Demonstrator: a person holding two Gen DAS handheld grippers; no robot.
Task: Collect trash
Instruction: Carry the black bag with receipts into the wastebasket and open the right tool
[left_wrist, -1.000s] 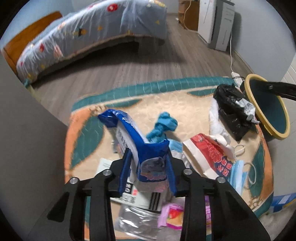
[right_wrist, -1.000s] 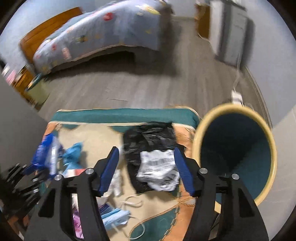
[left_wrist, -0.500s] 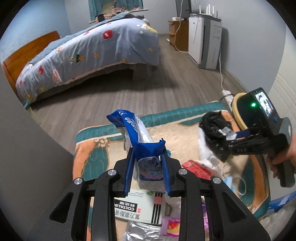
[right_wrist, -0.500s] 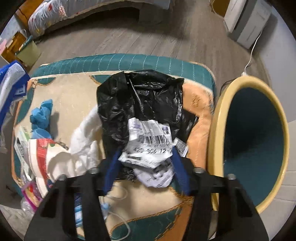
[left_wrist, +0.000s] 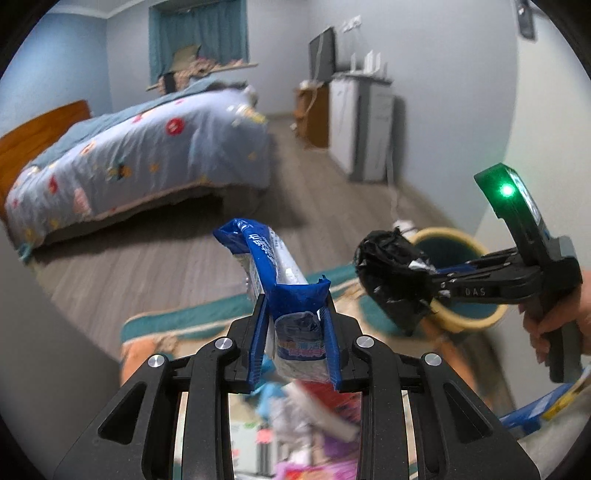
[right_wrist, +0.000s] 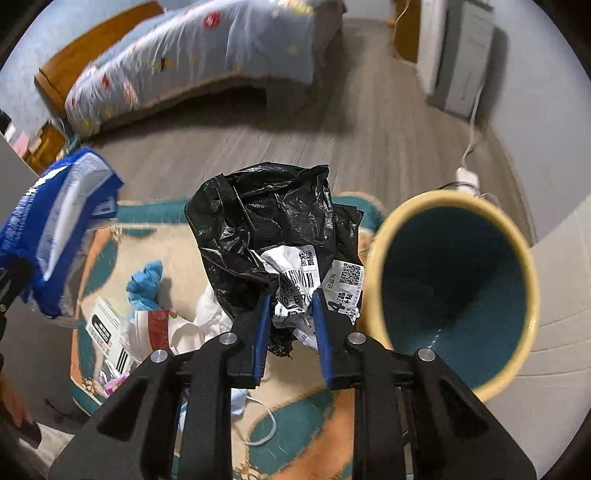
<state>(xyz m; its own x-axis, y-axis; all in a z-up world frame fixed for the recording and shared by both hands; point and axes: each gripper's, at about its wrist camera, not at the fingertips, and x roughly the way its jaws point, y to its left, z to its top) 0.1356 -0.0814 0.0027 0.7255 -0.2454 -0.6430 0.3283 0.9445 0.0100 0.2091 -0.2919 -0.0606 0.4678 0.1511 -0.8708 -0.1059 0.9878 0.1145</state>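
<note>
My left gripper (left_wrist: 295, 310) is shut on a blue and white plastic wrapper (left_wrist: 273, 266) and holds it up above the rug. My right gripper (right_wrist: 291, 299) is shut on a crumpled black plastic bag (right_wrist: 266, 218) with a white shipping label, lifted off the rug. In the left wrist view the black bag (left_wrist: 391, 273) hangs beside the yellow-rimmed teal trash bin (left_wrist: 450, 247). In the right wrist view the bin (right_wrist: 458, 280) stands just right of the bag, and the wrapper (right_wrist: 55, 229) shows at the far left.
More litter lies on the patterned rug (right_wrist: 177, 236): a blue glove (right_wrist: 146, 282), a white box (right_wrist: 107, 325), a red and white paper bag (right_wrist: 159, 325), a face mask with cord (right_wrist: 258, 413). A bed (left_wrist: 140, 155), a white cabinet (left_wrist: 365, 129) and a power strip (right_wrist: 467, 175) stand beyond.
Both grippers have risen. The left lifted the blue wrapper off the rug. The right closed on the black bag and lifted it beside the bin.
</note>
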